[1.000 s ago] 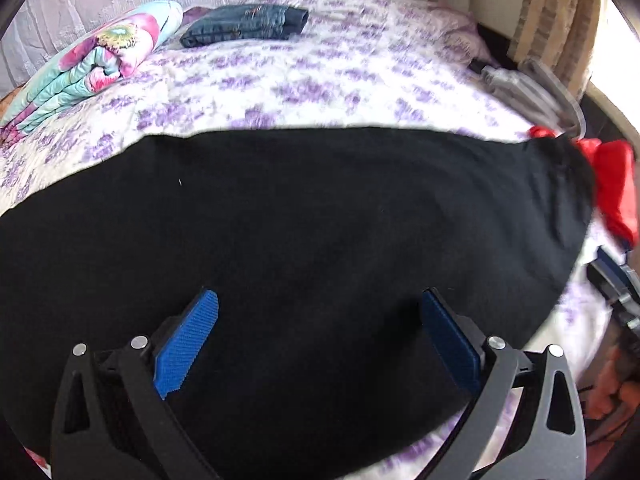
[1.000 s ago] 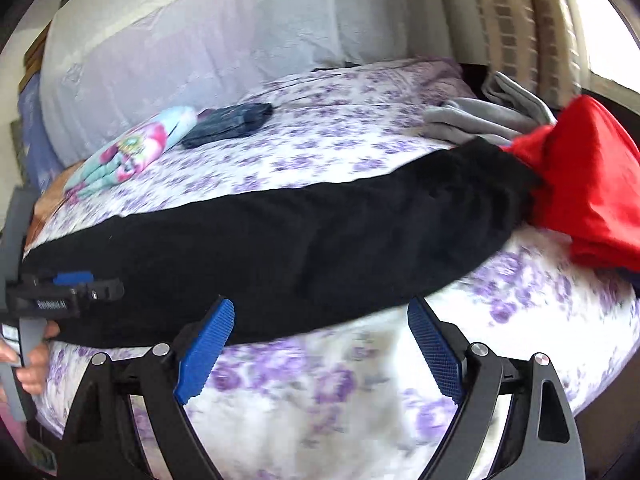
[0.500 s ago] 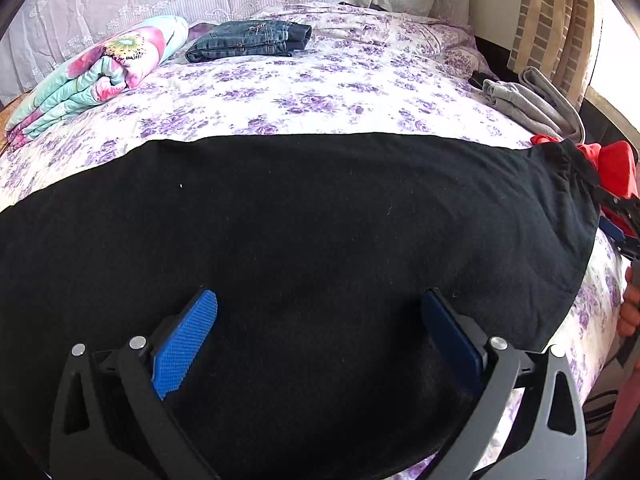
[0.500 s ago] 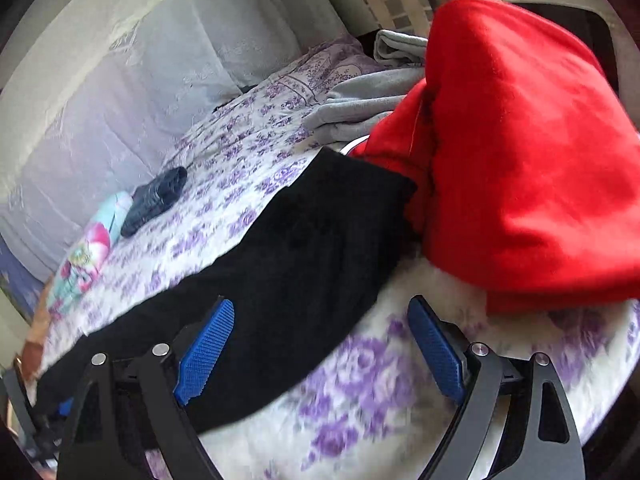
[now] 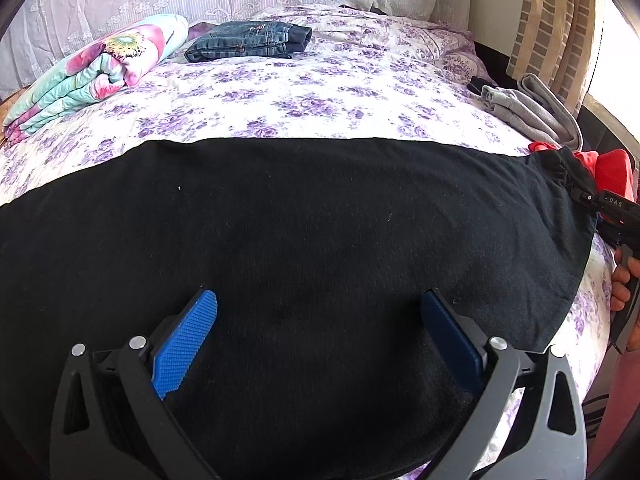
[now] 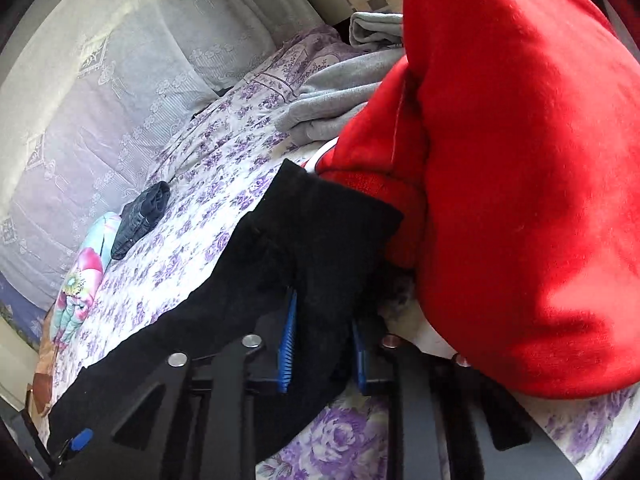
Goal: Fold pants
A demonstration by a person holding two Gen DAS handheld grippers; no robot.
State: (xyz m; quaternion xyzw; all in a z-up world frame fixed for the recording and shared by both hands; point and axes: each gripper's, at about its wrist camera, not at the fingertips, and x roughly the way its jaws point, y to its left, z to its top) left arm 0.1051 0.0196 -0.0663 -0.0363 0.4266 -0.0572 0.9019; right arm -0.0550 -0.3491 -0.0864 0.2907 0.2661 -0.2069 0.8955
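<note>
Black pants [image 5: 320,220] lie stretched flat across the flowered bedspread [image 5: 320,92]. My left gripper [image 5: 320,336] hovers open just over their near edge, blue pads wide apart with the cloth below them. In the right wrist view the pants' end [image 6: 320,232] bunches up between the blue pads of my right gripper [image 6: 323,344]. Its jaws are closing, and the pads press on the black fabric from both sides. The left wrist view shows that gripper's body at the pants' far right end, with a person's hand [image 5: 622,284] on its handle.
A red garment [image 6: 520,200] is piled right beside the pants' end, with grey clothes [image 6: 332,96] behind it. Folded jeans [image 5: 248,40] and a rolled floral blanket [image 5: 96,68] lie at the back by the pillows. The bed's edge runs along the right.
My right gripper swung to the pants' end by the red garment, rolled, and its jaws came together on the black fabric. The left gripper stayed put and open.
</note>
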